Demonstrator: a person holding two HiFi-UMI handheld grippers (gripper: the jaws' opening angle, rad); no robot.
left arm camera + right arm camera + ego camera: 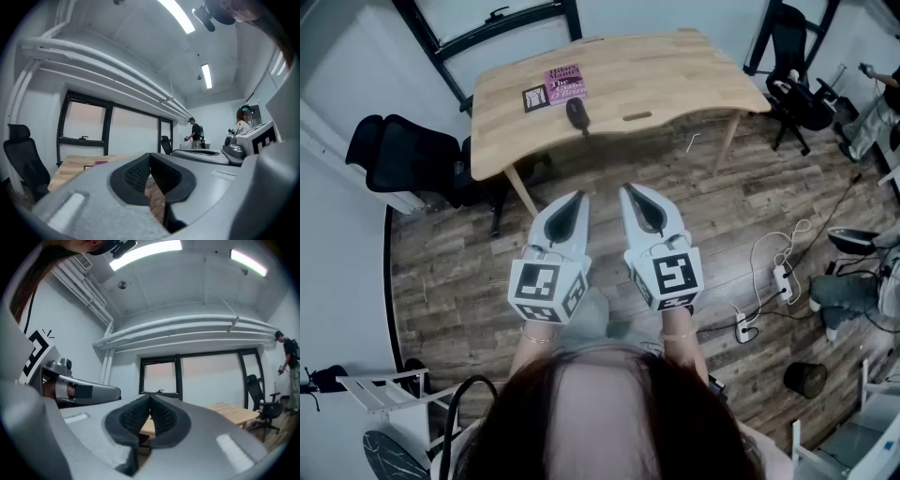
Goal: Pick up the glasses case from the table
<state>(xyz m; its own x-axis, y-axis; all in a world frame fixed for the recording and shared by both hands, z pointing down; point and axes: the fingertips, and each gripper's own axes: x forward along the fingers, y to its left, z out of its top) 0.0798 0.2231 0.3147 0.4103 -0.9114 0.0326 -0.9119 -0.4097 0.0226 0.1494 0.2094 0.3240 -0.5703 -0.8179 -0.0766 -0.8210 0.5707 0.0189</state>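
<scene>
Glasses case [577, 113]: a dark oval case, shut, so its contents cannot be seen, lying on the wooden table [675, 75] close to the near edge. It sits just beside the lower right corner of the pink book [565, 82] and near a black-and-white marker card [534, 98]. Its long axis runs roughly away from the person, slightly tilted. Left gripper [577, 197] and right gripper [628, 190] are held level, side by side over the plank floor, well short of the table; each gripper view shows its ribbed pads pressed together at the tips with nothing between them. The case lies ahead of both and lower, almost in line with the left gripper and off to the left of the right one, so the left appears the nearer. Either gripper would probably have to spread its fingers and close across the case's short width. A dark bin [806, 378] stands on the floor at right; its contents cannot be made out.
</scene>
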